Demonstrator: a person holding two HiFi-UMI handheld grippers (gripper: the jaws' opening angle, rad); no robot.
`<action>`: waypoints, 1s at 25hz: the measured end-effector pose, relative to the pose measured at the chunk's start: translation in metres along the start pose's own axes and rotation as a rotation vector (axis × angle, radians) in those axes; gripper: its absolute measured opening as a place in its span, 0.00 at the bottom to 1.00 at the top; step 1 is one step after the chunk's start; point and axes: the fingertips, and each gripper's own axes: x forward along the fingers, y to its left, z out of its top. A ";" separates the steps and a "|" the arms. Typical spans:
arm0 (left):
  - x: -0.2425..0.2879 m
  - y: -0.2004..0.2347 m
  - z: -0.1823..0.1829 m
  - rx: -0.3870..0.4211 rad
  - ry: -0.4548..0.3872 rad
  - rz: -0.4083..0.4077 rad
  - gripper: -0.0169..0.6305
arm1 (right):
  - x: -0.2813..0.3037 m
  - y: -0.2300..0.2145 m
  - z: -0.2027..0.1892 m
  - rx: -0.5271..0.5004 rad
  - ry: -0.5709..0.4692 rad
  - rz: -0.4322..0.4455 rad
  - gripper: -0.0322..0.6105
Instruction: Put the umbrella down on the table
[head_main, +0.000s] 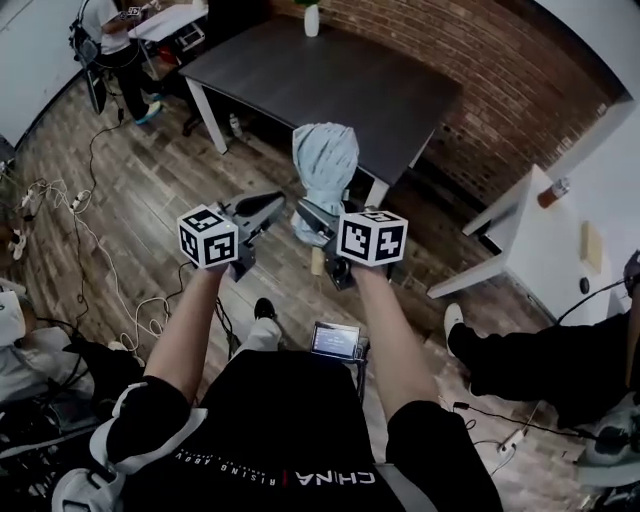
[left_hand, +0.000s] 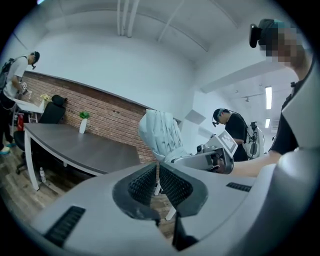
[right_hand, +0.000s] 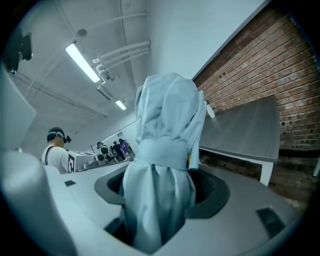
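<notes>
- While I look down through the head view, my right claw is pinching the umbrella low on its folded cloth. The bunched top rises above the claw and a pale handle end shows just below it.
- Same view: the surface, a dark top, lies ahead of the umbrella and well apart from it, with wood floor between us. My left claw sits just beside the right one, its tips aimed at the umbrella; I cannot see them touching it.
- Left gripper view: my left jaws are pressed together with nothing between them. The umbrella stands upright past their tips, a little to the right, and the surface stretches away to the left behind it.
- Right gripper view: the pale cloth fills the whole gap between my right jaws, which press it from both sides. The umbrella's long axis runs straight up across the claw, and the near edge of the surface shows off to the right, beyond the cloth.
- My judgement: the right hand alone carries the load, so it has to travel forward to the surface. The umbrella's axis must then tip from upright to lying flat along the top before I let go. The left claw is near enough to steady the top end if it sags.
</notes>
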 end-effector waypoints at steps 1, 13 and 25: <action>-0.002 0.001 -0.002 -0.004 0.001 0.004 0.03 | 0.002 0.001 -0.001 0.002 0.003 0.001 0.52; -0.012 0.010 -0.007 -0.060 -0.019 0.051 0.09 | 0.007 0.007 0.001 0.017 -0.011 0.039 0.52; -0.020 0.005 -0.014 -0.018 -0.004 0.068 0.09 | 0.012 0.018 -0.003 0.010 0.005 0.067 0.52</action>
